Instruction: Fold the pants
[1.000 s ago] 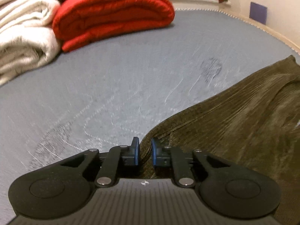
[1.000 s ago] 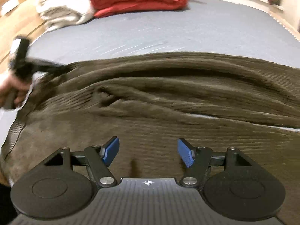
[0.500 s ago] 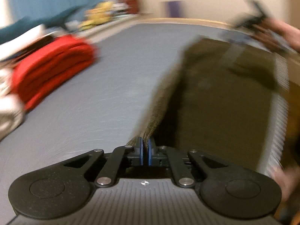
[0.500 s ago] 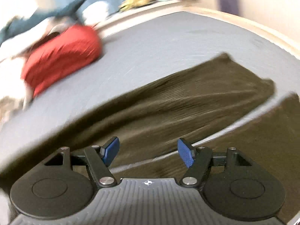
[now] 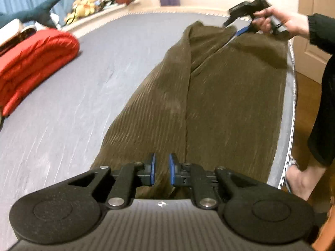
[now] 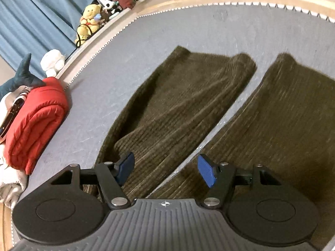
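Both tongs have swung round: the left tongs (image 5: 161,168), just parted a crack, sit over the waist of the pants (image 5: 209,96), which stretch lengthwise along the bed (image 5: 83,96) toward the wide-apart, empty right tongs (image 6: 165,168) at the cuffs.

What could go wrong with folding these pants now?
The pants lie right along the bed's edge, so a tug might drag them off. The left gripper has just been opening its jaws, cloth showing between them unpinched, so that end may stay behind. The two legs lie apart, so the fold could end crooked.
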The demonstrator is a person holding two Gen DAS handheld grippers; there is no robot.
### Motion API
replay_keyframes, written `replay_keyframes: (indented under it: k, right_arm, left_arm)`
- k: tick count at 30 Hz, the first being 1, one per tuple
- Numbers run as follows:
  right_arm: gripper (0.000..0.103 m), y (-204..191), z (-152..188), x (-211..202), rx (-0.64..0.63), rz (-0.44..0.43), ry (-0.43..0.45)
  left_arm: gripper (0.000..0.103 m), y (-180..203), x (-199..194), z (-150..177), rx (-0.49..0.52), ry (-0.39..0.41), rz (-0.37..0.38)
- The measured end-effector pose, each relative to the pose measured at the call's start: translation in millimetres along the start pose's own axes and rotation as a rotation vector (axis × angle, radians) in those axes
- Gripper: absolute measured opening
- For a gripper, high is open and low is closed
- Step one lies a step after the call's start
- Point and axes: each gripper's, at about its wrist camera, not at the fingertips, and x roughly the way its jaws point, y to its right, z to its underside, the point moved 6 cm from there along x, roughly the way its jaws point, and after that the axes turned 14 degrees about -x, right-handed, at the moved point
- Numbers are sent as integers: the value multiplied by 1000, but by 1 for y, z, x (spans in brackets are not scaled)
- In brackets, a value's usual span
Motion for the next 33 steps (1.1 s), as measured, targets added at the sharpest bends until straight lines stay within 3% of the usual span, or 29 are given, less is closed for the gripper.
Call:
replay_keyframes:
  k: [3, 4, 7, 12, 13, 17, 19, 24, 26, 27, 28, 33]
  right_arm:
    - [62, -15, 1, 12, -15, -49, -2]
    - [58, -22, 1, 16, -23, -66, 5]
    - [56, -42, -2, 24, -24, -127, 28]
    - [56, -67, -12, 43, 24, -196, 46]
    - [56, -70, -12, 48, 35, -199, 39]
    - [60, -85, 0, 81, 53, -217, -49]
    - [60, -93, 7, 94, 54, -207, -78]
    - [58, -112, 13, 107, 40, -199, -91]
    - [34, -122, 16, 108, 14, -201, -103]
    - [15, -125, 16, 106, 1, -196, -104]
    - [6, -127, 16, 102, -16, -189, -96]
    - [3, -130, 4, 55, -85, -192, -41]
  left_arm:
    - [21, 16, 15, 0, 88, -34, 17]
    - [29, 23, 20, 4, 106, -71, 63]
    - [52, 28, 29, 22, 174, -120, 50]
    - [55, 18, 41, 40, 231, -189, -25]
    - [53, 16, 42, 44, 243, -197, -41]
    - [23, 8, 43, 50, 272, -206, -80]
    - [15, 3, 40, 50, 258, -192, -82]
    - [12, -7, 26, 41, 210, -142, -78]
    - [12, -12, 19, 40, 190, -120, -79]
    - [12, -12, 15, 40, 185, -111, -82]
    - [12, -12, 10, 40, 181, -101, -85]
    - [11, -15, -9, 45, 186, -64, -89]
